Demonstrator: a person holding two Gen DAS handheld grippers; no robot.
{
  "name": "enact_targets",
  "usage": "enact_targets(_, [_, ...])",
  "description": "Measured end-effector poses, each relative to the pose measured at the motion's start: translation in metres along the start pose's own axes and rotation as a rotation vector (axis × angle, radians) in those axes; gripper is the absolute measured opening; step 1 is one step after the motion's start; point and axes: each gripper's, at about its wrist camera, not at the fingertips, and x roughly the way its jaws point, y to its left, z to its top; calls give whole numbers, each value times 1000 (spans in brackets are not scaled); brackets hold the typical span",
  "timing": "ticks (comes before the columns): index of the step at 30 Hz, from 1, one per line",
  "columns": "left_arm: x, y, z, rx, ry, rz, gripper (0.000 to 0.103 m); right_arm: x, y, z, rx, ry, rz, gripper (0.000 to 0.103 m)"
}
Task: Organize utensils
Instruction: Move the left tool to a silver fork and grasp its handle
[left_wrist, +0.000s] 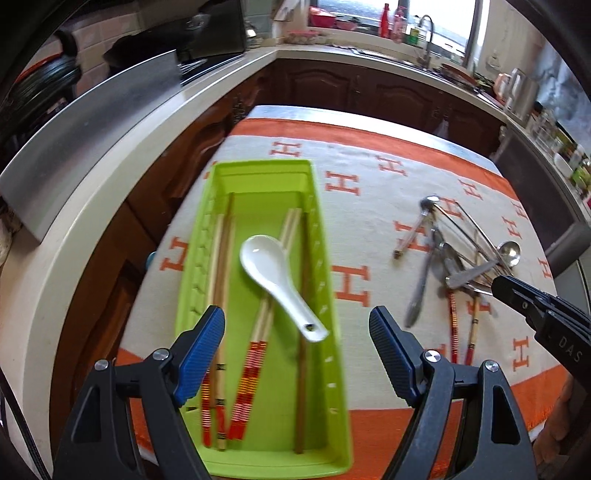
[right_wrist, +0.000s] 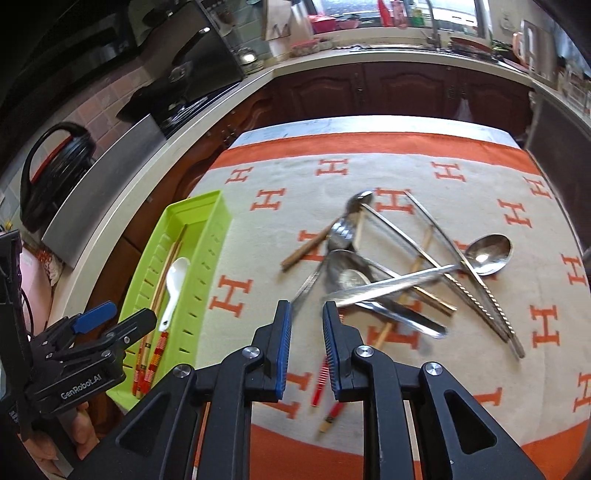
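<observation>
The job looks partly done: the green tray (left_wrist: 258, 369), at lower centre of the left wrist view, already holds one white ceramic spoon (left_wrist: 275, 280) lying across several chopsticks (left_wrist: 251, 373). I count roughly three red-banded pairs or part-pairs plus a plain dark stick along the tray's right wall, though blur makes the exact number uncertain. Still to sort is the tangled pile of metal utensils (right_wrist: 406, 273) on the orange-and-white cloth (right_wrist: 480, 177), at centre right of the right wrist view: about three metal spoons, what looks like a fork, a pair of twisted metal chopsticks and several wooden or red-ended chopsticks beneath. The left gripper (left_wrist: 297, 343) hangs over the tray with jaws wide and nothing between them. The right gripper (right_wrist: 306, 347) sits at the pile's near edge, jaws narrow and empty, gripping nothing.
</observation>
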Motion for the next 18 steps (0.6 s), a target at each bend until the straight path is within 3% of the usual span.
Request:
enact_targets(9, [20,-62,6,116,53,-63,79,-4,-70,-15,127,8,-27,18])
enact_targets(15, [45,-88,24,138,55,-111,78,2,-97,-20,175,20,-19,18])
enact_targets(18, [65,-95,39,139,65,-124,63,5,-106,-18,189,18,-9,18])
